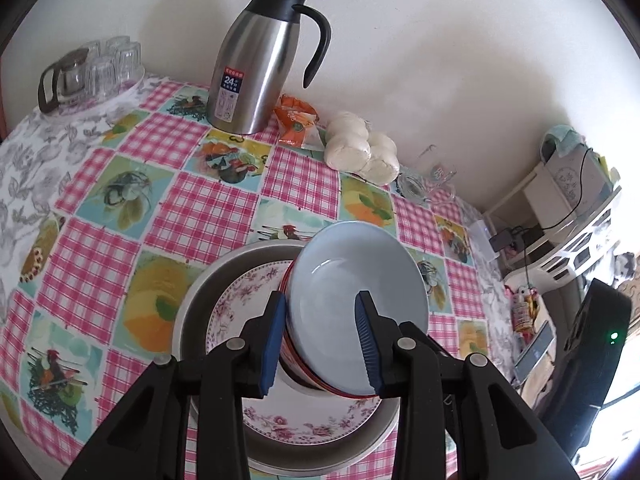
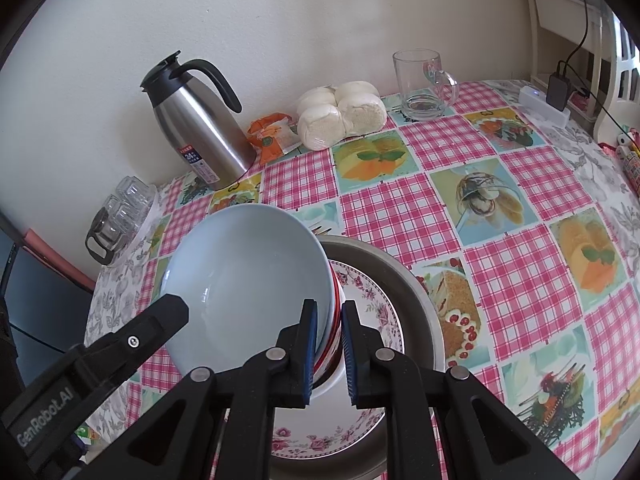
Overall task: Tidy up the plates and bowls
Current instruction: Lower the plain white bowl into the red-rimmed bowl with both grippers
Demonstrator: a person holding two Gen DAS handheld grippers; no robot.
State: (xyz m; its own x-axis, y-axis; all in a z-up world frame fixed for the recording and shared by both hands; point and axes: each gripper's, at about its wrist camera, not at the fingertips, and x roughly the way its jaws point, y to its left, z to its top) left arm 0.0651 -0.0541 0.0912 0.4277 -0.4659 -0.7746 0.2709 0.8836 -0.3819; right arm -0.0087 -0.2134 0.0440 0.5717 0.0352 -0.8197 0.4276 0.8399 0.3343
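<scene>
A stack of bowls [image 1: 352, 280], pale blue on top with red-rimmed ones nested under it, is tilted over a flowered plate [image 1: 240, 300] that lies in a grey metal pan [image 1: 236, 254]. My left gripper [image 1: 320, 340] is shut on the stack's wall, one pad outside and one inside the blue bowl. My right gripper [image 2: 328, 344] is shut on the opposite rim of the bowl stack [image 2: 248, 272], with the rims pinched between its blue pads. In the right wrist view a left finger [image 2: 160, 320] reaches over the bowl's left edge, and the plate [image 2: 372, 312] and pan [image 2: 412, 288] lie below.
A steel thermos jug [image 1: 260, 68], an orange packet [image 1: 296, 120] and a bag of white buns [image 1: 360, 148] stand along the wall. A glass mug [image 2: 420, 84] is at the back right, and glasses on a tray [image 1: 104, 68] at the back left. A white shelf [image 1: 560, 200] is past the table's right edge.
</scene>
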